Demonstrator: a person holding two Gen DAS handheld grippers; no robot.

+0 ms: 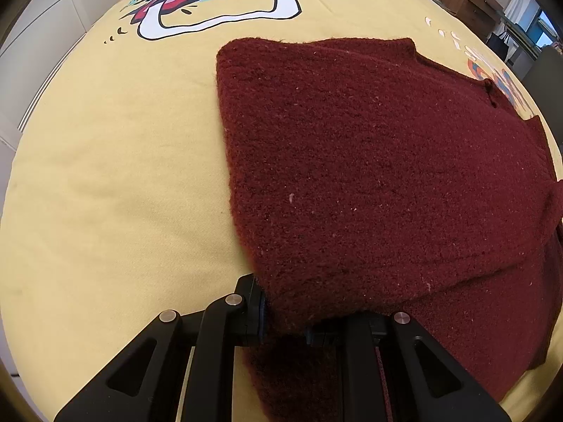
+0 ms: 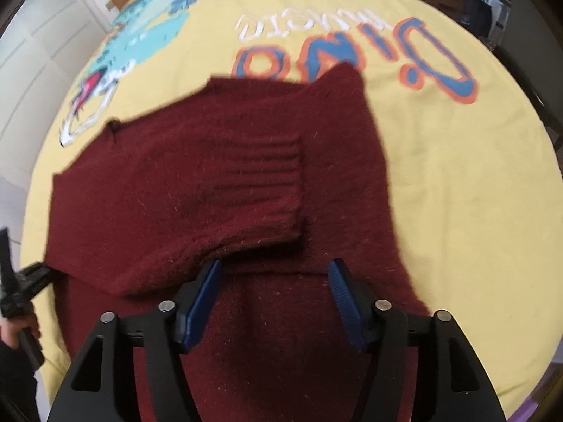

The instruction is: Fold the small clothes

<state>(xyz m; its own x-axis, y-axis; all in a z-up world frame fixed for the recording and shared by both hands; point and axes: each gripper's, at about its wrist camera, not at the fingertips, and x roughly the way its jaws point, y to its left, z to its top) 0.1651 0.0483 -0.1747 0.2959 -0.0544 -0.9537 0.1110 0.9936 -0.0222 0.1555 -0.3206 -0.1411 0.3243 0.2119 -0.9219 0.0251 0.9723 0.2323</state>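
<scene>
Sweater: one fuzzy maroon knit sweater, ribbed cuff folded across.
Left gripper: clenched on sweater's edge.
Right gripper: spread wide, released.
Cover: one yellow printed cloth.

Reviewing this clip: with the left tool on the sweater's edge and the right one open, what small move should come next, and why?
Probably carry the left tool forward to lay its pinched hem of the maroon sweater over the body. The sleeve cuff already lies folded across, and the right tool hangs open above the cloth, holding nothing.
</scene>
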